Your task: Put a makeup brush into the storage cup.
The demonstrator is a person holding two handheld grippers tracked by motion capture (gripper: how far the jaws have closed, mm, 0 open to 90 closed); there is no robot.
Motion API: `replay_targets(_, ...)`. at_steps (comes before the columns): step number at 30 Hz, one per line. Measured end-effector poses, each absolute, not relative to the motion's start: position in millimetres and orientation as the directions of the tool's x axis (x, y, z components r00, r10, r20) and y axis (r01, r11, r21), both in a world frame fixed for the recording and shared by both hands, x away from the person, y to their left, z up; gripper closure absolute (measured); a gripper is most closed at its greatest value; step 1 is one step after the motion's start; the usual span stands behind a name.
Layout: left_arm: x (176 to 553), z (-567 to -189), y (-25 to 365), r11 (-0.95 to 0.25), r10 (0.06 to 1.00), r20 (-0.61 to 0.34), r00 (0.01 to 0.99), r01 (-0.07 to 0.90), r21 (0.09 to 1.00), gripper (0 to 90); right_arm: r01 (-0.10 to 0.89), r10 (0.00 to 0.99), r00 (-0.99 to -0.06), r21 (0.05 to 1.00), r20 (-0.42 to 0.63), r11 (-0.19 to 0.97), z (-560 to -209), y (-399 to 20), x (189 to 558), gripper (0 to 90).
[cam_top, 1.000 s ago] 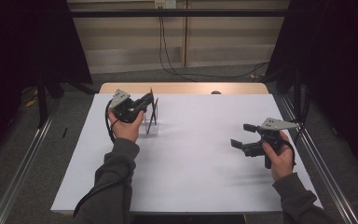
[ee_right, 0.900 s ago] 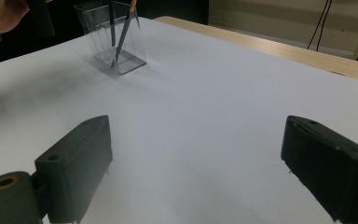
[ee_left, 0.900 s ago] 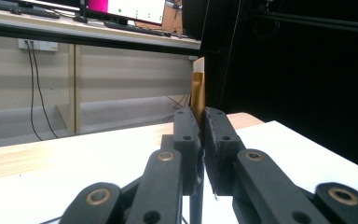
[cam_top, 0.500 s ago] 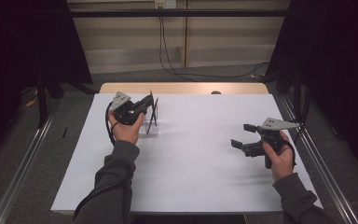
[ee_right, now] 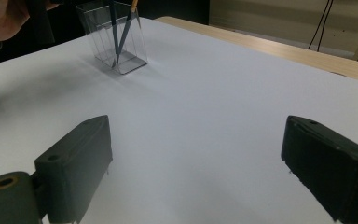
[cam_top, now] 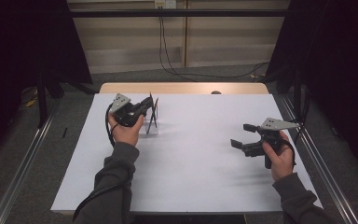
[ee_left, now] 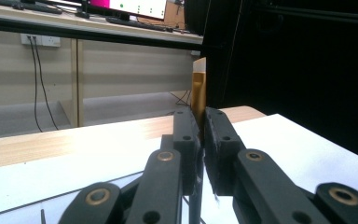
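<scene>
A clear plastic holder [cam_top: 152,129] stands on the white table sheet [cam_top: 196,177] at the back left, with two dark pencils [cam_top: 154,112] leaning in it. My left gripper [cam_top: 144,106] is right beside the pencils' tops, its jaws pressed together on one pencil just below its gold band [ee_left: 198,88]. In the right gripper view the holder [ee_right: 121,51] and both pencils [ee_right: 121,32] show at the far upper left. My right gripper [cam_top: 241,135] hovers low over the right side of the sheet, jaws wide apart with nothing between them [ee_right: 196,140].
The sheet covers a wooden table whose bare strip [cam_top: 182,88] shows at the back. Metal rails [cam_top: 324,163] run along both sides, and cables [cam_top: 177,56] hang down the back wall. Dark curtains [cam_top: 335,56] flank the table.
</scene>
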State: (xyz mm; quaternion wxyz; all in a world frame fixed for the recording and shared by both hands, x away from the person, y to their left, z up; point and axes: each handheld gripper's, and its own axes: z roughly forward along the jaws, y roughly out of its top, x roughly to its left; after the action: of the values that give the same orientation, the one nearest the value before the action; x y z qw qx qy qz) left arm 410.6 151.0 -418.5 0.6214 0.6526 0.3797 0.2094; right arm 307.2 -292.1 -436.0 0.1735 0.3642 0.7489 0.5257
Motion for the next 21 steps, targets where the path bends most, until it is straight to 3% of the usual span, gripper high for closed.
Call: replay_targets(21,410.4,-423.9,149.6,0.031,0.758,-0.178,0.628,0.239,0.971,83.6,0.362,0.727,-0.675,0.914,0.122,0.183,-436.0,-292.1,307.2,8.1)
